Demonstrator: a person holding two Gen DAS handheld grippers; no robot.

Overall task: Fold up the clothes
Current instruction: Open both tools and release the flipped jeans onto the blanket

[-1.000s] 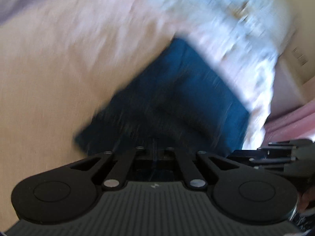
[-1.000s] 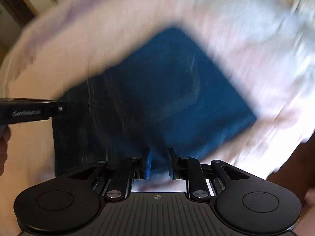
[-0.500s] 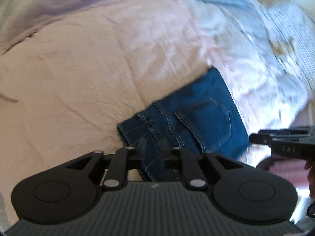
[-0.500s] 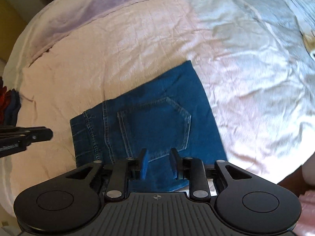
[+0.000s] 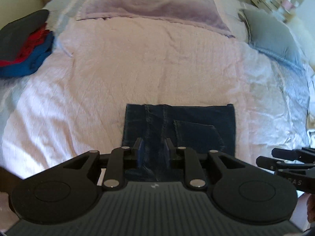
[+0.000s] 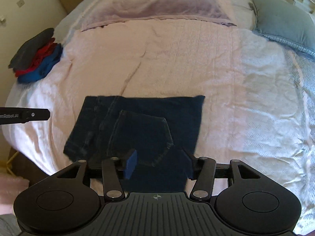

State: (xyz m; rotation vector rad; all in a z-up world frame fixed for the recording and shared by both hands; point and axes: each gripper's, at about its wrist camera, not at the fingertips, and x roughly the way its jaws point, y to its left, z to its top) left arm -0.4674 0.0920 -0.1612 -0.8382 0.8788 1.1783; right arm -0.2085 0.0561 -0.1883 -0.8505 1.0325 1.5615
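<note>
jeans (image 6: 145, 125) lie folded flat on the bed (image 6: 226, 82); both the left gripper (image 5: 153, 147) and right gripper (image 6: 160, 162) hover spread, empty. next likely step: carry them toward the pile (image 6: 37, 59) at ten o'clock.

Light: soft daylight, brightest on the bedspread (image 5: 137, 63) at near left and right.
Shadow: folded jeans (image 6: 145, 125) underexposed.
Blur: slight, left wrist view.
Edges: fisheye-curved, dark corners.
</note>
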